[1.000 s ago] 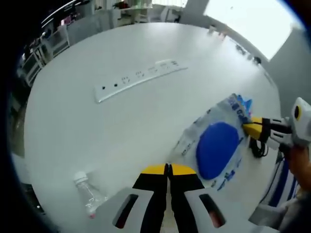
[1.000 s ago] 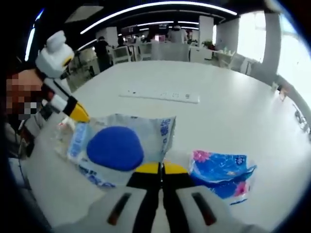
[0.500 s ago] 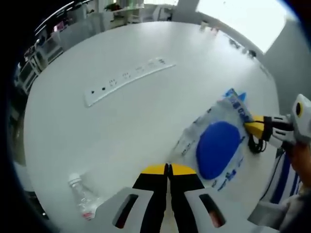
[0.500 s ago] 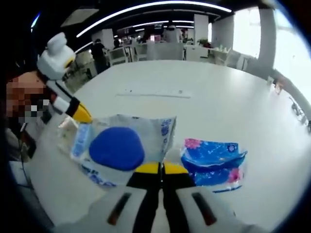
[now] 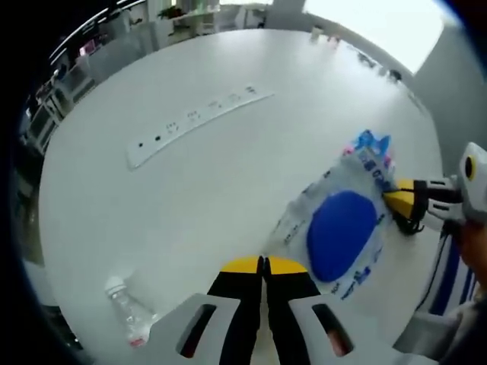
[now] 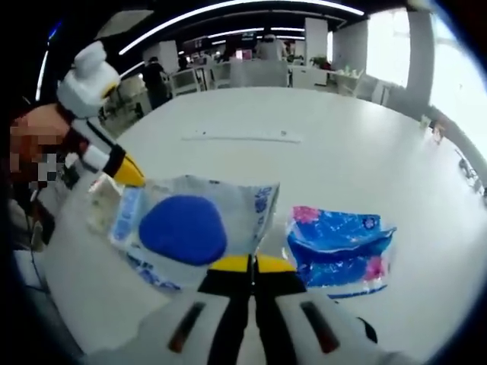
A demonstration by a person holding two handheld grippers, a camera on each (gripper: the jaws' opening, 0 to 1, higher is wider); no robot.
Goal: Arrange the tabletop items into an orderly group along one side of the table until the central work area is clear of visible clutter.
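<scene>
In the left gripper view, the left gripper (image 5: 263,264) is seen at the bottom with its yellow-tipped jaws pressed together and nothing between them. Just to its right a clear plastic bag with a round blue item inside (image 5: 340,233) lies flat on the white table (image 5: 190,190). The bag's far edge is pinched by the right gripper (image 5: 397,199), which enters from the right. A blue and pink packet (image 5: 370,142) is glimpsed past the bag's far end. Near the table's edge, to the left of the left gripper, an empty clear plastic bottle (image 5: 128,312) lies on its side. Farther off, toward the middle of the table, a long white power strip (image 5: 196,117) is laid out.

In the right gripper view, the right gripper's closed jaws hold the near edge of the bag. The blue and pink packet is seen just beside the bag, to its right, with the power strip well beyond both.
</scene>
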